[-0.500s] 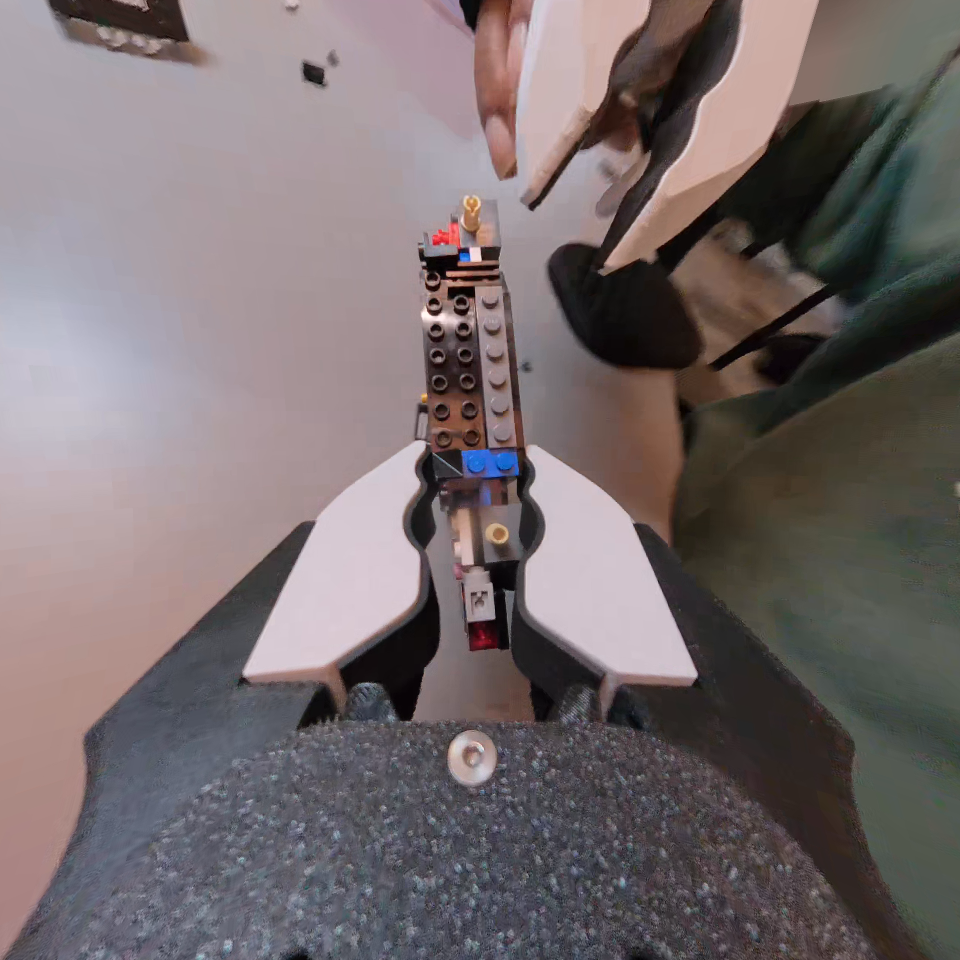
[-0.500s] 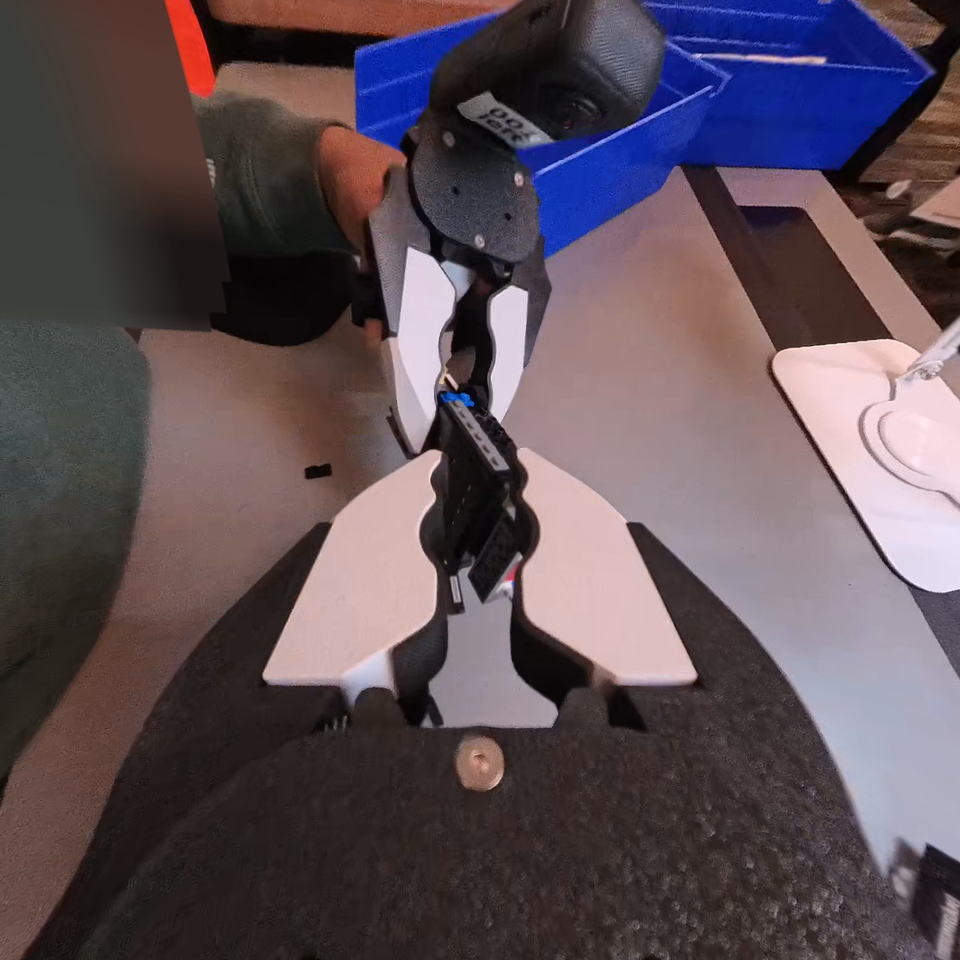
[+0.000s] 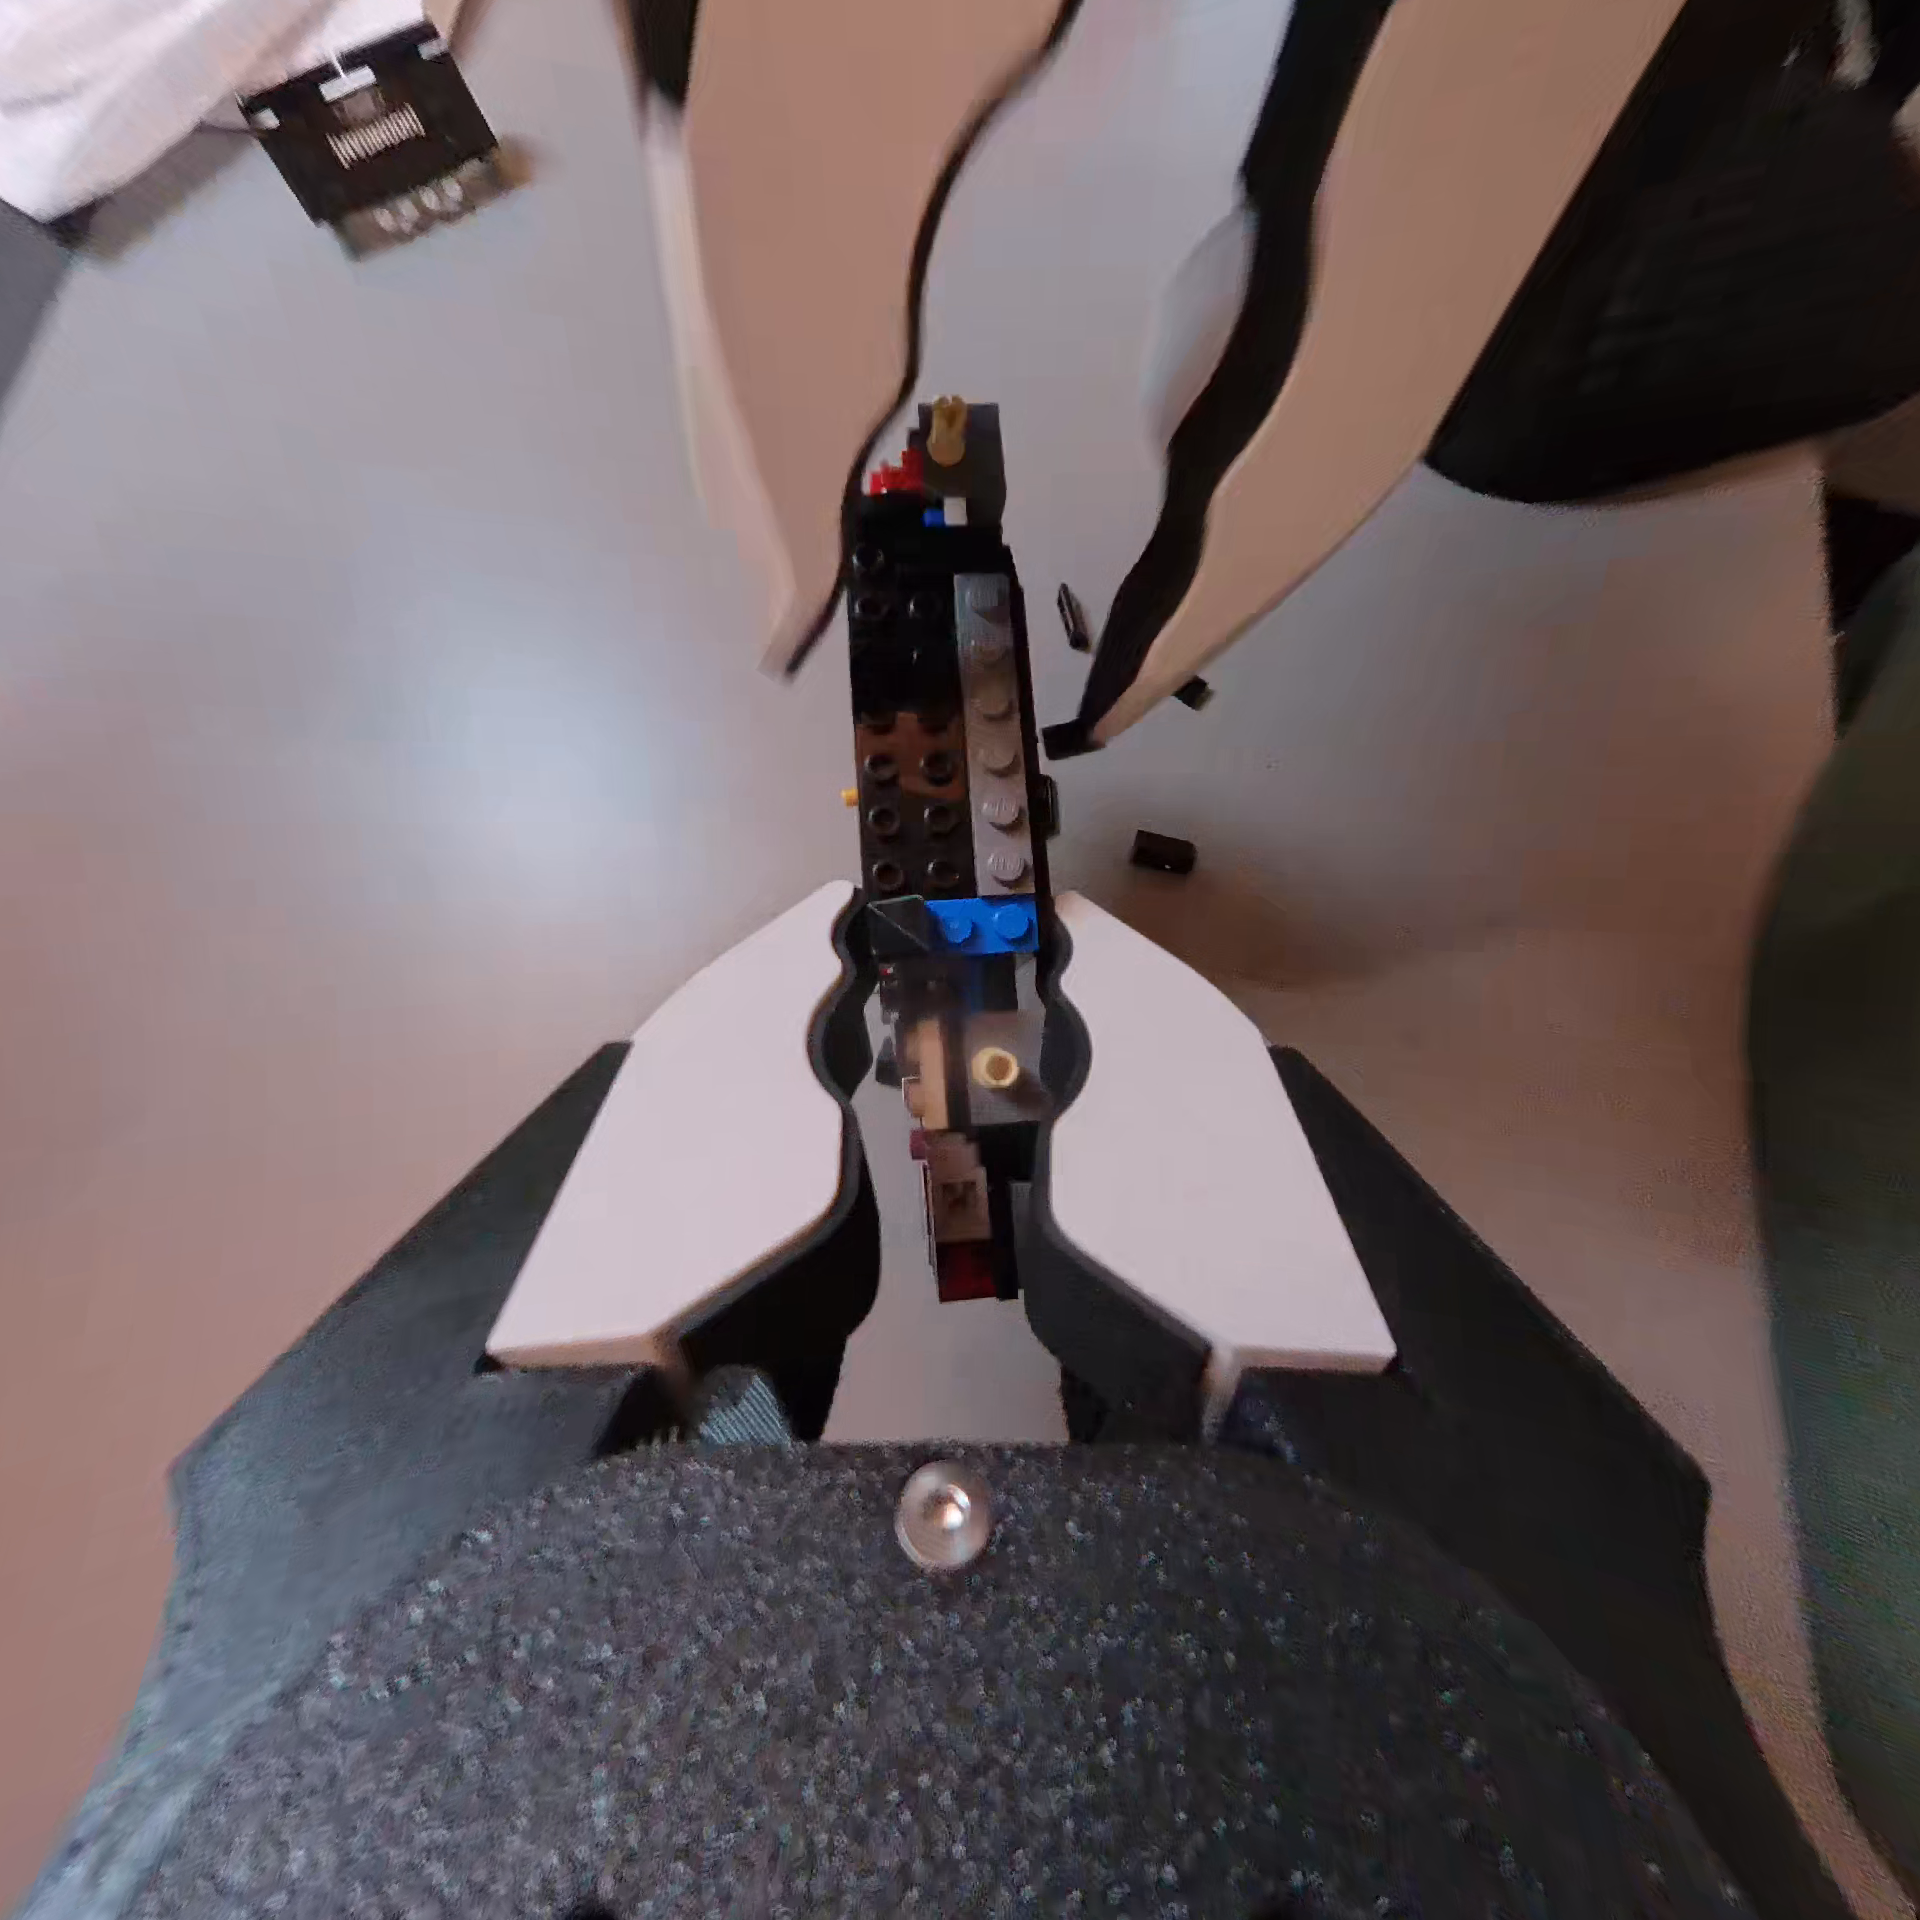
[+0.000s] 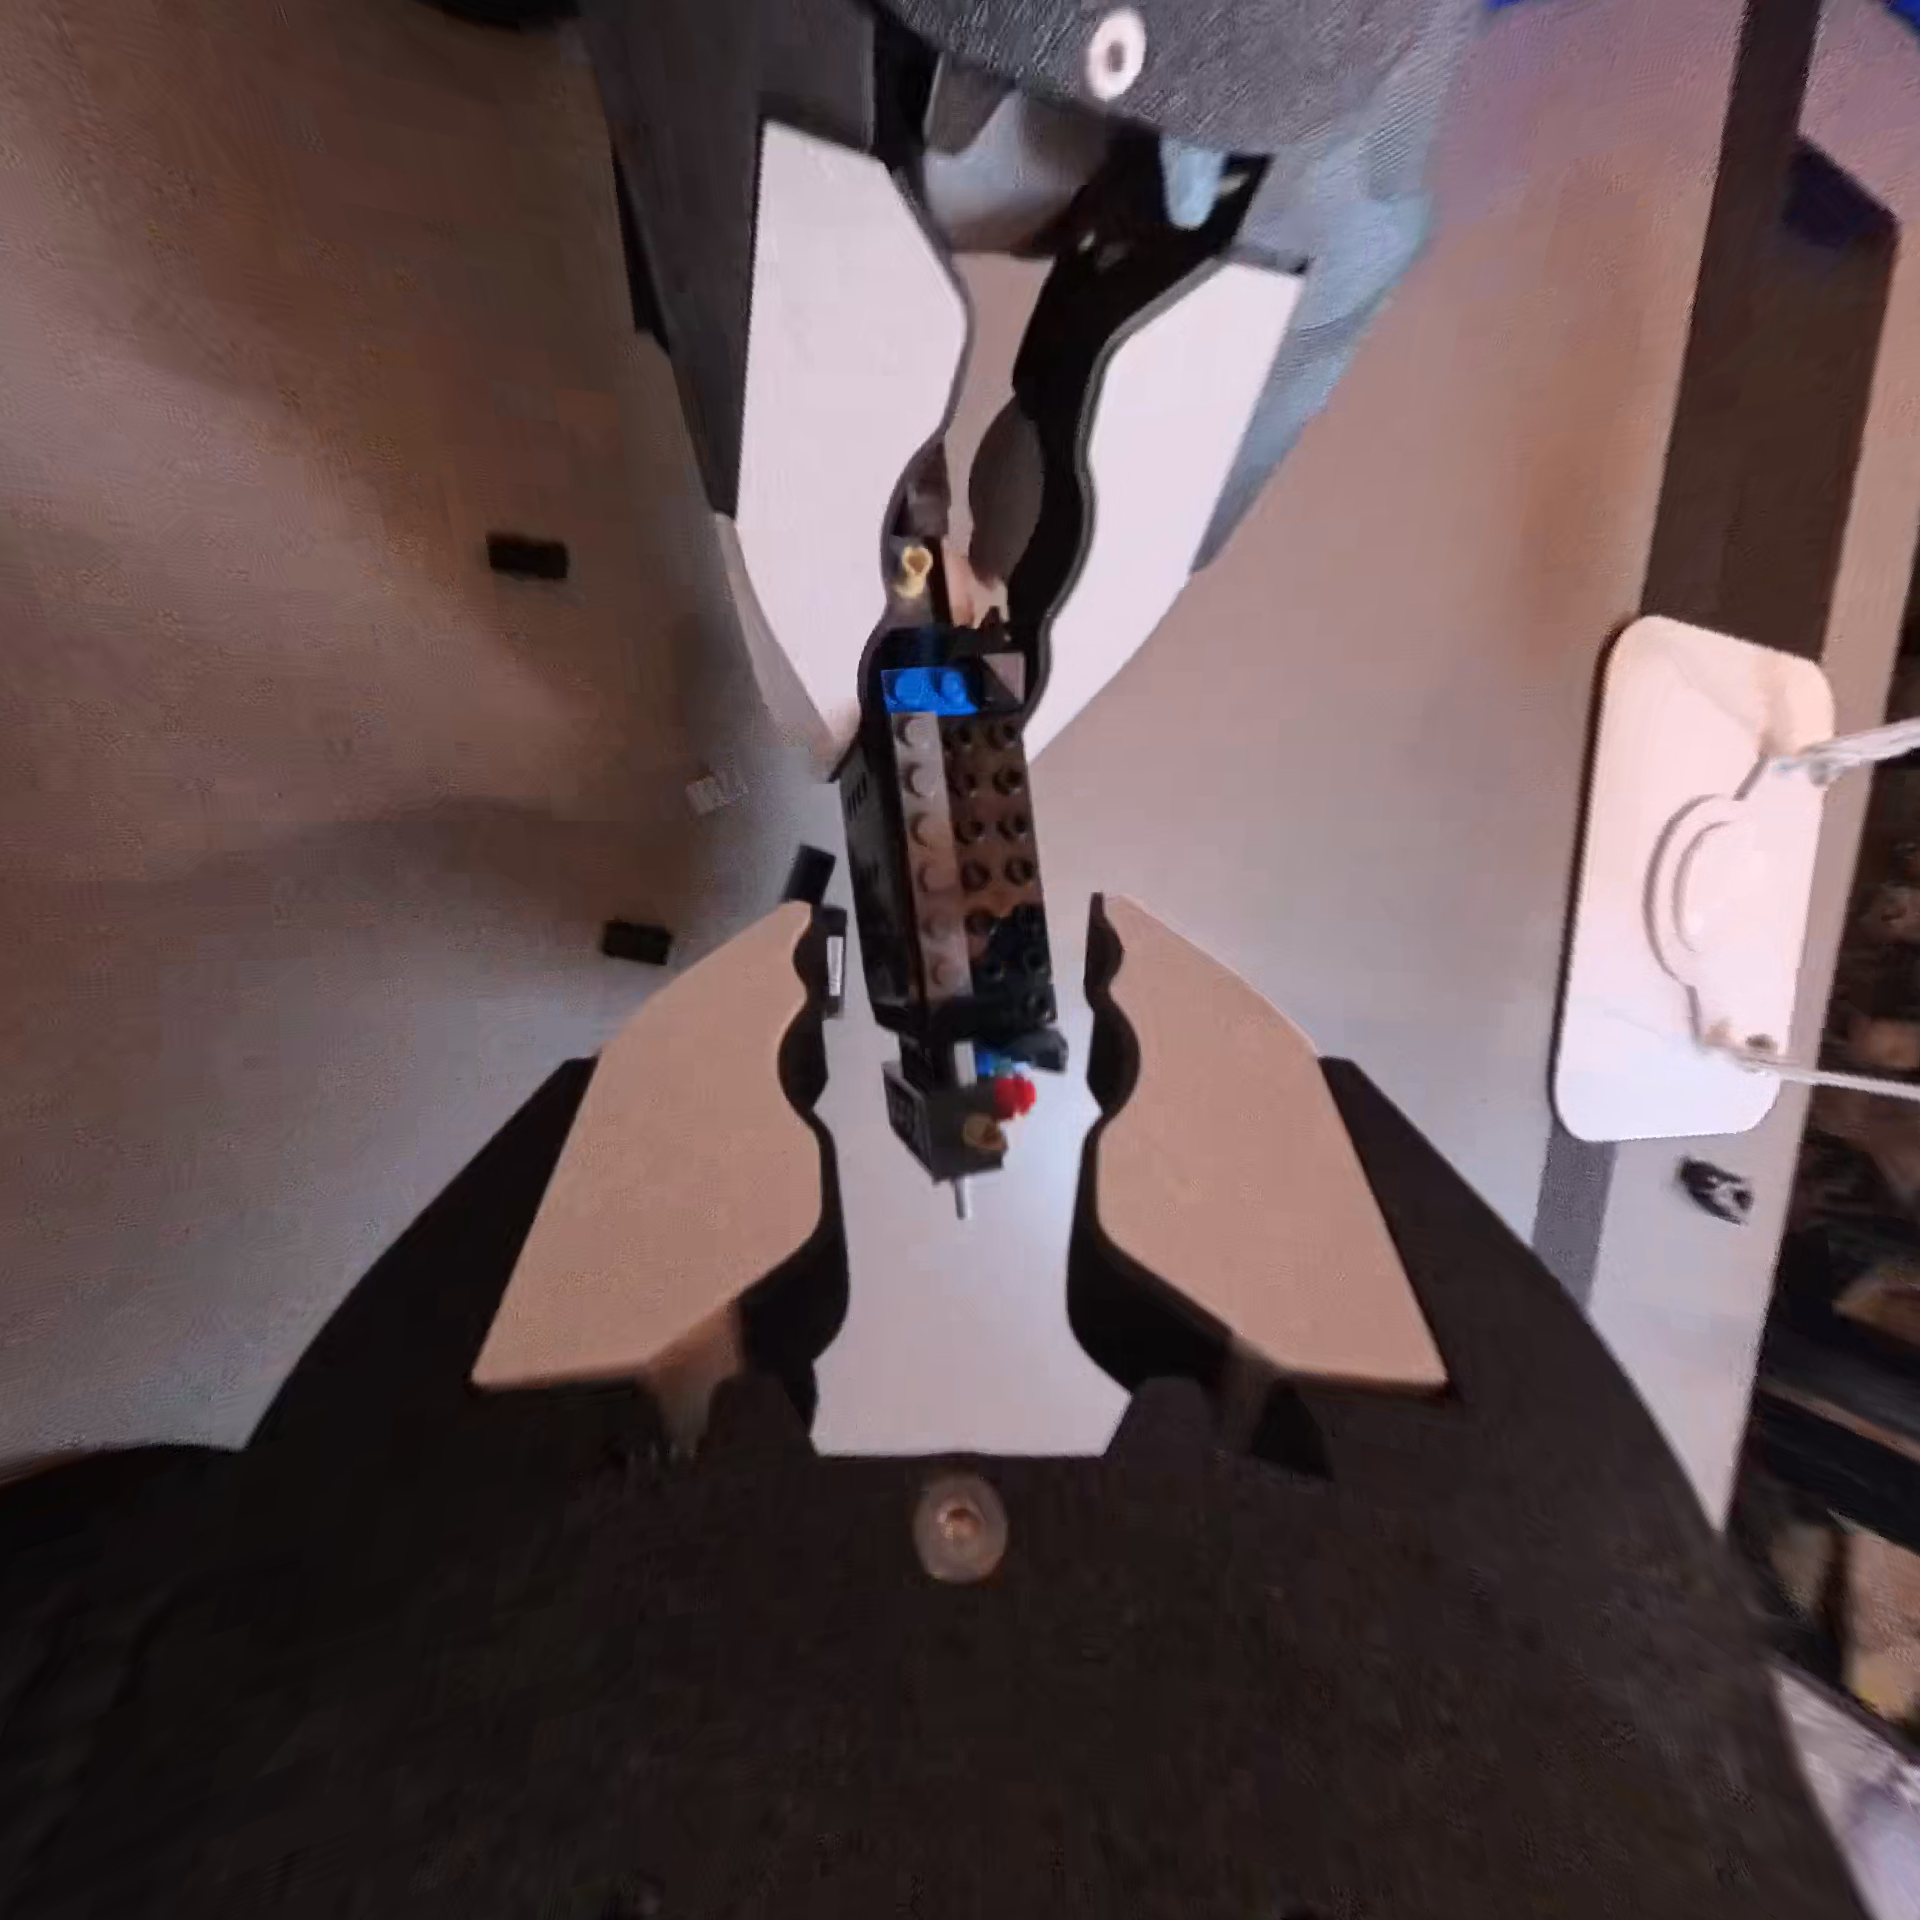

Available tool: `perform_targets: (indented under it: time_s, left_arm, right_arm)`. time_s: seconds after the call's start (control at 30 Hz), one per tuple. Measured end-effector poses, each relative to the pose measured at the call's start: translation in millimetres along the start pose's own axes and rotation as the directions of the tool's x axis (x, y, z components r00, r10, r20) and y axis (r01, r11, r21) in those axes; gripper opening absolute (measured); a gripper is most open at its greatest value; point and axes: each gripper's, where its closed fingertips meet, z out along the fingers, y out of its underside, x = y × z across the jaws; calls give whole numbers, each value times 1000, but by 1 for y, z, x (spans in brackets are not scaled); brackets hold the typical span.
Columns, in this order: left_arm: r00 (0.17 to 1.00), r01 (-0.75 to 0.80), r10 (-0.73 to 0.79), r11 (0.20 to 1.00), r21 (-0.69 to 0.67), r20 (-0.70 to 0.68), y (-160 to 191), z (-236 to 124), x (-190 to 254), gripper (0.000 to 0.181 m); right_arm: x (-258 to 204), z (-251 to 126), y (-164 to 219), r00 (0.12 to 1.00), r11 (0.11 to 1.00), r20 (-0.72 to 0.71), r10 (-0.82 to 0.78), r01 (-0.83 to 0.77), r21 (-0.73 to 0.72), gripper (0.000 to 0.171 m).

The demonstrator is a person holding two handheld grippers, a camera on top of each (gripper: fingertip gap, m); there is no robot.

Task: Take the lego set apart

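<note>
The lego set (image 3: 940, 727) is a long black and grey stack with a blue plate, held in the air above the table. My left gripper (image 3: 956, 899) is shut on its blue-plate end; the rest sticks out forward. My right gripper (image 4: 951, 909) is open, with its fingers on either side of the set's other end (image 4: 956, 873) and a gap on each side. In the left wrist view the right gripper (image 3: 935, 686) is blurred and straddles the far tip. In the right wrist view the left gripper (image 4: 940, 727) clamps the far end.
Small loose black pieces (image 3: 1162, 850) (image 4: 528, 556) lie on the grey table (image 3: 416, 727) under and beside the set. A white stand base (image 4: 1704, 883) sits at the right. A black device (image 3: 374, 145) lies far left. A green sleeve (image 3: 1849, 1039) is at the right edge. My two grippers' fingertips are within a few centimetres of each other.
The right gripper has moved in closer around the set's free end and its fingers stand wider apart. The left gripper still holds the set.
</note>
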Motion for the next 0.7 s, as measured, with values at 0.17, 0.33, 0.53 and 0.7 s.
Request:
perform_targets:
  time_s: [0.17,0.33,0.53,0.7]
  left_arm:
    - [986,-129,131,991,-28,107,-2,-5,0,30]
    - [980,-171,157,980,107,124,-16,-23,-2,59]
    - [981,-188,169,947,260,97,-11,-35,-1,69]
    - [995,-102,95,889,446,38,-19,-30,-4,68]
  right_arm:
    - [-3,16,-2,995,996,-42,-85,85,-13,33]
    - [-5,10,1,998,996,-63,-1,7,86,30]
    - [-5,-11,-5,979,918,-32,201,-177,355,30]
    - [-5,-29,-20,954,796,54,294,-276,539,30]
